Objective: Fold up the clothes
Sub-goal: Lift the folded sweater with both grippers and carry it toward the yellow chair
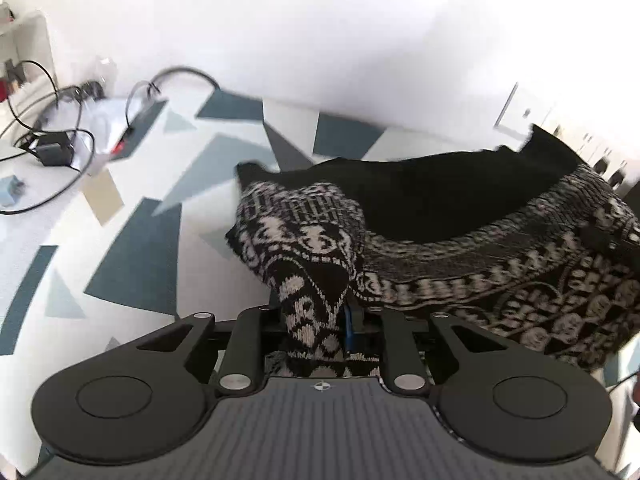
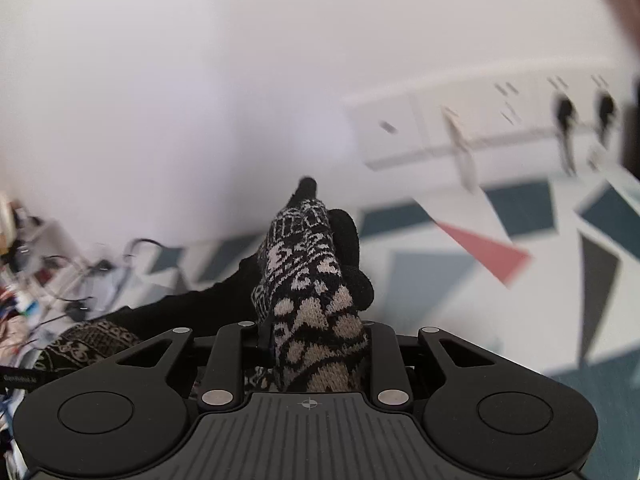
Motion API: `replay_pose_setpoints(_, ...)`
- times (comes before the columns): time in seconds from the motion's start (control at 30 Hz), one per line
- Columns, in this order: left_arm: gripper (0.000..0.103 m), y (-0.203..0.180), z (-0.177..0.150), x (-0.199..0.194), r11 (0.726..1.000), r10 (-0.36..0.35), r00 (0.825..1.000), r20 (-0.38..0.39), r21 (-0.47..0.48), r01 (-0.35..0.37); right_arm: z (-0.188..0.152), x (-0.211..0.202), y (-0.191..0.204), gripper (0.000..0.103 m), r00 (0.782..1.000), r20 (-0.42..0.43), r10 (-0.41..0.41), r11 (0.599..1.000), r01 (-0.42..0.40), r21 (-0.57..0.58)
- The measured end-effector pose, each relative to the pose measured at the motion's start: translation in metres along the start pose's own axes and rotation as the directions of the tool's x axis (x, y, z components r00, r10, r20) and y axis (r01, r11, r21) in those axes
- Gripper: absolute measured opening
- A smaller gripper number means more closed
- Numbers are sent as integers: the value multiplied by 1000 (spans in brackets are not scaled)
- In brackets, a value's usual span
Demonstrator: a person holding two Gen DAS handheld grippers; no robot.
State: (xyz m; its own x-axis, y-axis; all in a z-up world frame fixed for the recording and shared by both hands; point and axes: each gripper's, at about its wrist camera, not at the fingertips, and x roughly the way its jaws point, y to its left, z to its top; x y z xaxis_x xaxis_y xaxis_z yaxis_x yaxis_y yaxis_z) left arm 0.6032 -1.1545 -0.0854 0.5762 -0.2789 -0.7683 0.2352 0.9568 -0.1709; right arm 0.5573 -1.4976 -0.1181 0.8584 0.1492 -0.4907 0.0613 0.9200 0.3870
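Both grippers tilted downward, left gripper (image 1: pixel 320 320) and right gripper (image 2: pixel 312 332) jaws each clenched on the patterned sweater (image 1: pixel 460 264), lifted off the surface (image 1: pixel 132 240).

Both tongs' fingertips are buried in the knit sweater (image 1: pixel 460 280); the wall sockets (image 2: pixel 564 120) are smeared by blur.

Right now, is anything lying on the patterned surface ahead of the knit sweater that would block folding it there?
Nothing visible does. Both tongs, left and right, are shut on the sweater. The patterned surface beside it is bare; the cables lie off at its far left corner.
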Motion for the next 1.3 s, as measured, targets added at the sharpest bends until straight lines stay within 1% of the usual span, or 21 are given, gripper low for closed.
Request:
replay_pose_setpoints(0.07, 19, 4, -1, -20, 1000, -13, 999, 45, -25, 14, 10, -6, 18, 21, 999, 26, 31, 998, -30, -55)
replay_pose_setpoints(0.13, 19, 9, -5, -43, 999, -9, 995, 100, -43, 13, 18, -13, 37, 21, 997, 51, 62, 992, -57, -111)
replay_pose_setpoints(0.23, 19, 25, -15, -76, 998, 11, 986, 165, -67, 0, 27, -23, 63, 21, 991, 74, 109, 982, -96, -164)
replay_pose_setpoints(0.3, 19, 44, -28, -100, 994, 32, 980, 196, -112, -10, 30, -27, 81, 21, 987, 76, 142, 975, -126, -181)
replay_pose_setpoints(0.43, 19, 89, -65, -152, 977, 106, 962, 250, -207, -54, 25, -39, 130, 21, 972, 76, 224, 951, -201, -235)
replay_pose_setpoints(0.5, 19, 113, -91, -183, 961, 157, 949, 275, -264, -82, 16, -48, 160, 21, 961, 65, 269, 932, -243, -269)
replay_pose_setpoints(0.57, 19, 136, -115, -214, 940, 207, 933, 294, -326, -106, 5, -58, 195, 21, 948, 39, 317, 909, -292, -298)
replay_pose_setpoints(0.67, 19, 170, -152, -256, 896, 278, 911, 304, -425, -131, -12, -68, 243, 21, 920, -21, 391, 869, -377, -321)
replay_pose_setpoints(0.77, 19, 202, -191, -299, 857, 355, 886, 298, -482, -182, -37, -84, 297, 21, 890, -81, 448, 826, -447, -342)
replay_pose_setpoints(0.87, 19, 231, -229, -340, 801, 443, 850, 285, -552, -232, -65, -99, 351, 21, 849, -150, 506, 774, -524, -355)
replay_pose_setpoints(1.0, 19, 263, -277, -394, 714, 552, 797, 247, -634, -298, -107, -118, 434, 21, 774, -259, 577, 681, -632, -370)
replay_pose_setpoints(1.1, 19, 288, -310, -426, 640, 628, 749, 214, -689, -340, -136, -126, 491, 21, 712, -334, 618, 604, -702, -378)
replay_pose_setpoints(1.2, 19, 316, -334, -444, 563, 683, 711, 164, -739, -370, -165, -136, 547, 21, 651, -401, 645, 523, -758, -390)
replay_pose_setpoints(1.23, 19, 327, -341, -449, 538, 698, 701, 145, -753, -380, -174, -139, 564, 21, 633, -423, 648, 495, -773, -397)
replay_pose_setpoints(1.3, 19, 354, -353, -457, 487, 719, 687, 105, -782, -389, -193, -139, 601, 21, 599, -466, 651, 442, -799, -409)
